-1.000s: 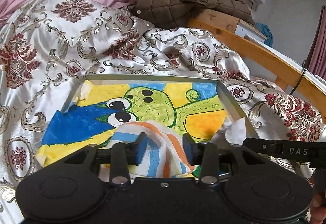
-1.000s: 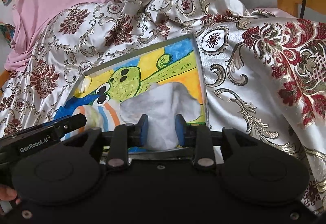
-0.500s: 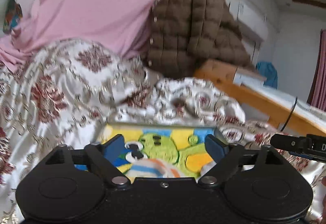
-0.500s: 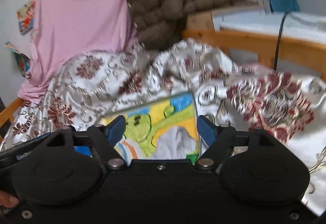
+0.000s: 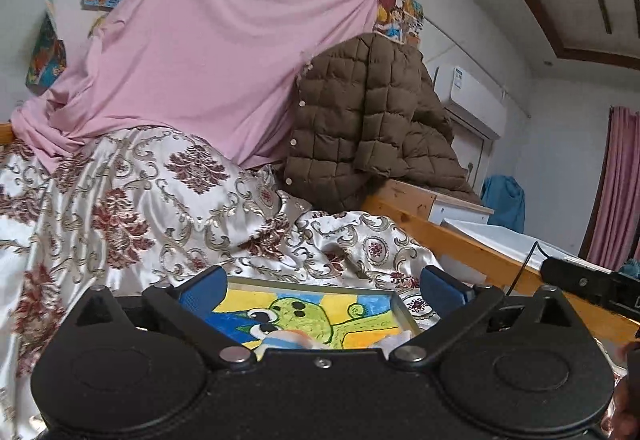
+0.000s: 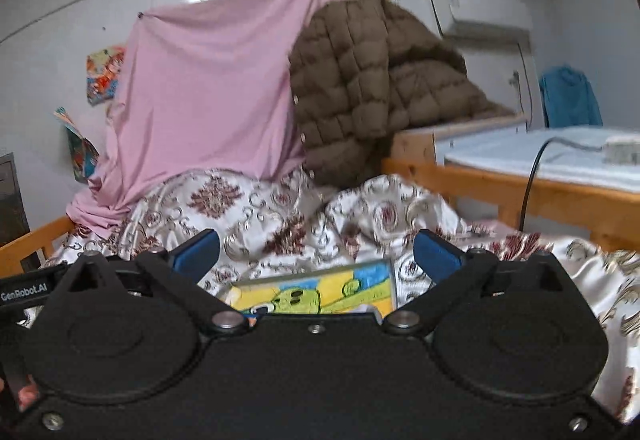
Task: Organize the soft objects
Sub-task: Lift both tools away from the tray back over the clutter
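Observation:
A shallow tray [image 5: 312,283] with a green cartoon frog painted inside lies on the bed. In it rest a striped orange, blue and white cloth [image 5: 286,338] and a white cloth [image 5: 396,339], both mostly hidden behind the gripper body. My left gripper [image 5: 324,282] hangs above and behind the tray. Its jaws are opening wide, with nothing between the blue pads [image 5: 202,290]. In the right wrist view the tray [image 6: 320,273] shows low in the middle. My right gripper [image 6: 316,250] is also opening, and nothing is between its jaws.
A floral satin quilt [image 5: 160,208] covers the bed around the tray. Behind it hang a pink sheet [image 5: 208,72] and a brown quilted jacket [image 5: 368,128]. A wooden bed rail [image 5: 472,252] runs along the right, with a black cable [image 6: 532,176] over it.
Both grippers went from shut on the cloths to wide open, leaving the striped and white cloths in the tray. Both rose, drew back and tilted up, so the tray sits lower in view.

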A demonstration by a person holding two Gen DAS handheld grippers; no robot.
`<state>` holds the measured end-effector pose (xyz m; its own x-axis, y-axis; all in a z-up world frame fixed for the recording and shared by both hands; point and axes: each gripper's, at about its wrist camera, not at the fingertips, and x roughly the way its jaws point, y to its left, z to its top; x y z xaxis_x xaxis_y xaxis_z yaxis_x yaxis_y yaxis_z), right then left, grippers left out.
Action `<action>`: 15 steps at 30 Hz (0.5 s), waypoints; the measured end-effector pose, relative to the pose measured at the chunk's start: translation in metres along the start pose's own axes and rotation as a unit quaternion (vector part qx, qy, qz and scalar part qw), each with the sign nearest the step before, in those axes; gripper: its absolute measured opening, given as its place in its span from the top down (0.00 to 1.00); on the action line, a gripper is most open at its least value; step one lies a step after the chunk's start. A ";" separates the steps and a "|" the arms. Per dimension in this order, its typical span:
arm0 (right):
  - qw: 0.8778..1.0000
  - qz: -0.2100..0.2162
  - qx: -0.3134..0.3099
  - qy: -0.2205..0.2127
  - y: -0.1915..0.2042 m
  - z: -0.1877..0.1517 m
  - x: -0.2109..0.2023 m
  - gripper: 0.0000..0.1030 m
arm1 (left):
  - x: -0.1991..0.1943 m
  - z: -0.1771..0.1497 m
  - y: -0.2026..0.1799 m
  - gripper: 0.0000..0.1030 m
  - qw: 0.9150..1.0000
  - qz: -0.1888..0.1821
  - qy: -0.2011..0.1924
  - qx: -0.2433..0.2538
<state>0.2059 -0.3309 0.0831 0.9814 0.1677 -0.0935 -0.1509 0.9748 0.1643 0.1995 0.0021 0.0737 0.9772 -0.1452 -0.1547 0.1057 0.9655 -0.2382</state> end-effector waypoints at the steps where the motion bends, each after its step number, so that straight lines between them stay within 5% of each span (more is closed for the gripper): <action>1: 1.000 -0.002 -0.005 -0.011 0.001 -0.001 -0.008 0.01 | -0.008 -0.001 0.002 0.01 1.000 0.004 -0.003 -0.001; 8: 0.996 -0.035 -0.070 -0.031 0.013 -0.017 -0.056 0.00 | -0.053 -0.011 0.018 0.01 1.000 0.022 0.008 -0.006; 15: 0.993 -0.038 -0.107 0.010 0.022 -0.034 -0.090 0.00 | -0.075 -0.032 0.029 0.01 0.993 0.057 0.099 0.020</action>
<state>0.1106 -0.3191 0.0617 0.9887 0.0924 -0.1183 -0.0997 0.9934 -0.0574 0.1230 0.0341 0.0475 0.9282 -0.0714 -0.3650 0.0082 0.9851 -0.1718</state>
